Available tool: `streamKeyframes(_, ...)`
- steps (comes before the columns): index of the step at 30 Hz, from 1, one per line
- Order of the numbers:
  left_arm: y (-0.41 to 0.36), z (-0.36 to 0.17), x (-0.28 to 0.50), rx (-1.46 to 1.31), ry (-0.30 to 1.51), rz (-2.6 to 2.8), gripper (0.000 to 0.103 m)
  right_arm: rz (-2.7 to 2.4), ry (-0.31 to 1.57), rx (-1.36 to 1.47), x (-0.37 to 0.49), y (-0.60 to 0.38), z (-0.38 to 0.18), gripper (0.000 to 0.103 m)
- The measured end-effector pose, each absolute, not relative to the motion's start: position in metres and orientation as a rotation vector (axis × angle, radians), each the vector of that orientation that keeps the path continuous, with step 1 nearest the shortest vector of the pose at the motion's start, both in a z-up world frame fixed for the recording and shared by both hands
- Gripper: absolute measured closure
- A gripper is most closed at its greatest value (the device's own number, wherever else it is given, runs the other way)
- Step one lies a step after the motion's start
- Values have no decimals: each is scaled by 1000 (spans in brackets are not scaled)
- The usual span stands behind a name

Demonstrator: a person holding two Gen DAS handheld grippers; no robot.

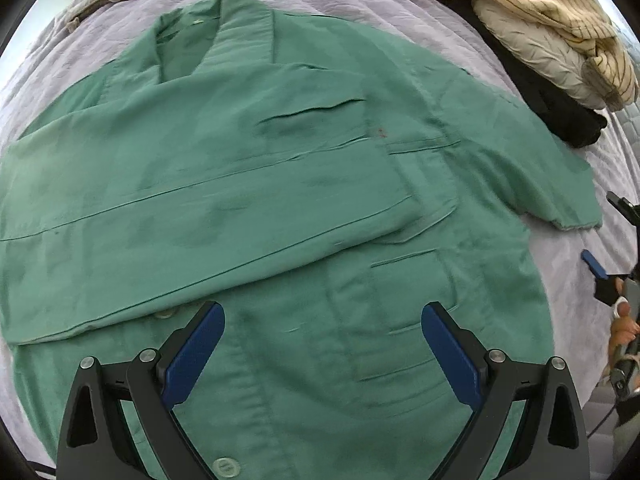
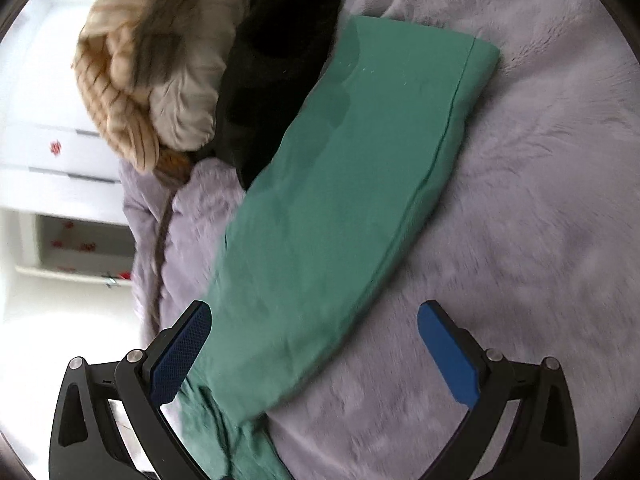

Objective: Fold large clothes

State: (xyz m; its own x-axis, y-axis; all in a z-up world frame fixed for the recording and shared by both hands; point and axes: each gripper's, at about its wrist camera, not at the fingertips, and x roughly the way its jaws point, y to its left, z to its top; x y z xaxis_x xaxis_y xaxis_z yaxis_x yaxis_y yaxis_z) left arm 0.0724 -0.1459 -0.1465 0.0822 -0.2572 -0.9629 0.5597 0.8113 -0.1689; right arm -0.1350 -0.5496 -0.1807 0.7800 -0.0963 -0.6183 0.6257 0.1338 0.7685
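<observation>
While both tongs hang wide open and empty, the left tongs [image 1: 322, 334] hover over the green shirt [image 1: 256, 184], the right tongs [image 2: 314, 334] over its spread sleeve [image 2: 352, 168]. Lying flat on the lilac bed cover [image 2: 540, 220], the shirt looks light and limp; the sleeve cuff seems the best place to pinch.

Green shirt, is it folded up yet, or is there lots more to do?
Just started. One sleeve already lies folded across the green shirt, spread on the purple blanket. The other sleeve sticks out flat, unfolded. Both the left gripper and right gripper are open, holding nothing. That sleeve and the body folds remain.
</observation>
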Motion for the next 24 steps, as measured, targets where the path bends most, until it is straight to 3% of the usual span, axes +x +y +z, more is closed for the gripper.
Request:
streamKeyframes(11, -182, -148, 66, 288, 1332, -667, 4, -501, 224, 1589, -131, -594, -208, 4)
streamKeyframes(12, -185, -150, 66, 298, 1336, -669, 4, -497, 213, 1604, -130, -595, -210, 10)
streamKeyframes(13, -187, -151, 66, 302, 1337, -669, 4, -491, 208, 1622, -129, -597, -212, 25)
streamKeyframes(14, -190, -153, 66, 307, 1337, -669, 4, -476, 214, 1643, -125, -599, -214, 34)
streamKeyframes(15, -192, -153, 67, 310, 1335, -668, 4, -449, 215, 1656, -121, -600, -216, 60)
streamKeyframes(16, -194, -153, 67, 308, 1333, -667, 4, -427, 221, 1662, -117, -600, -217, 97)
streamKeyframes(24, -177, -138, 83, 282, 1243, -624, 4, -267, 234, 1512, -87, -587, -171, 100)
